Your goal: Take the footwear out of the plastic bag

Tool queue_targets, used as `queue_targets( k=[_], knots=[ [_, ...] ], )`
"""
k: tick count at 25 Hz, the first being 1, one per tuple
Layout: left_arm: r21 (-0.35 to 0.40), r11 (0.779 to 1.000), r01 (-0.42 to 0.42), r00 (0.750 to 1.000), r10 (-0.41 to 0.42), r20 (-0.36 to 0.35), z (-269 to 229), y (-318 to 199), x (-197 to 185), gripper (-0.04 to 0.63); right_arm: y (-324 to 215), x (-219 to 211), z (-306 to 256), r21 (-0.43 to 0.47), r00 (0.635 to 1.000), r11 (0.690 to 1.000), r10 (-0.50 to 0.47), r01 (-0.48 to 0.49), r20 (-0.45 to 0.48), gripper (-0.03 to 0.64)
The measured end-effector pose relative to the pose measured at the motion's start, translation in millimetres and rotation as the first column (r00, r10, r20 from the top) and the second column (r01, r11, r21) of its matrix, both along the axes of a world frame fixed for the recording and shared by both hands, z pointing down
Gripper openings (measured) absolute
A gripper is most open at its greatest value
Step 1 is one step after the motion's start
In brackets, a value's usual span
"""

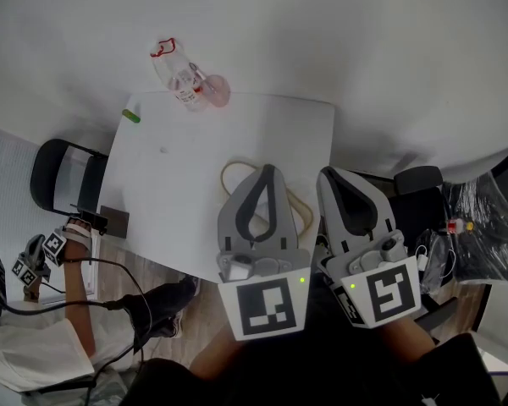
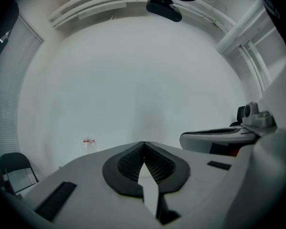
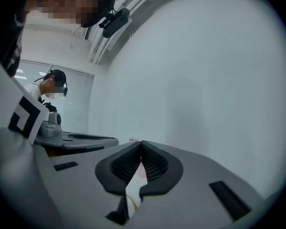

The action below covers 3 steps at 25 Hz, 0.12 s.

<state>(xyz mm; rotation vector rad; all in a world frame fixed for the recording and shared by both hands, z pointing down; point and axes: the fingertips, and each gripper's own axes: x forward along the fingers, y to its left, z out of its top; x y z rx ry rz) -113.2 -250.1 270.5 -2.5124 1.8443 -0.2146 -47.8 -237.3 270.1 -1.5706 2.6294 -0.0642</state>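
Note:
A clear plastic bag [image 1: 184, 76] with red print stands at the far edge of the white table [image 1: 186, 184], with pink footwear [image 1: 215, 90] showing in it. Both grippers hover side by side over the table's near edge, pointing toward the bag and well short of it. My left gripper [image 1: 268, 170] is shut with nothing held, its ribbed pads [image 2: 133, 162] meeting. My right gripper [image 1: 326, 175] is also shut and empty. In the left gripper view the bag [image 2: 88, 145] is small and far off. In the right gripper view only its red top [image 3: 132, 140] peeks over the jaws.
A tan cord loop [image 1: 234, 172] lies on the table under the left gripper. A green object [image 1: 131, 116] sits at the far left corner and a dark pad [image 1: 114, 221] at the near left. A black chair [image 1: 57, 173] and another person [image 1: 42, 337] are at the left; dark clutter [image 1: 478, 205] is at the right.

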Motion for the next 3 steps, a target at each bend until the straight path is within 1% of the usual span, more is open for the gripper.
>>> queue_targets(
  k=[3],
  knots=[
    [-0.003, 1.000, 0.006, 1.000, -0.006, -0.003, 0.1, -0.5, -2.2, 0.023, 0.0, -1.1, -0.5, 0.001, 1.000, 1.000, 0.002, -0.002, -0.003, 0.018]
  ],
)
